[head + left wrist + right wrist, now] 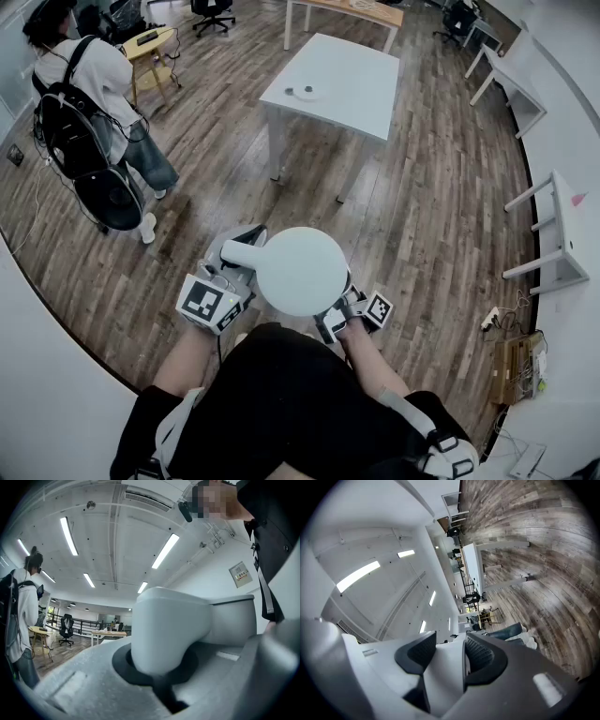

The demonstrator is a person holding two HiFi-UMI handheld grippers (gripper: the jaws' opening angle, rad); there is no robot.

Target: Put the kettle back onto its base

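A white kettle (302, 270), seen from above in the head view, is held in the air over the wooden floor, close to my body. My left gripper (234, 267) is shut on its white handle (168, 630), which fills the space between the jaws in the left gripper view. My right gripper (339, 305) sits at the kettle's lower right. In the right gripper view its jaws stand wide, and a white part of the kettle (445, 677) lies between the dark pads (483, 658). The round kettle base (305, 93) lies on the white table (361, 89) farther ahead.
A person with a black backpack (89, 112) stands at the left beside a small yellow table (150, 42). White desks (553, 234) line the right wall, with a power strip and a box (516, 361) on the floor. Office chairs stand at the back.
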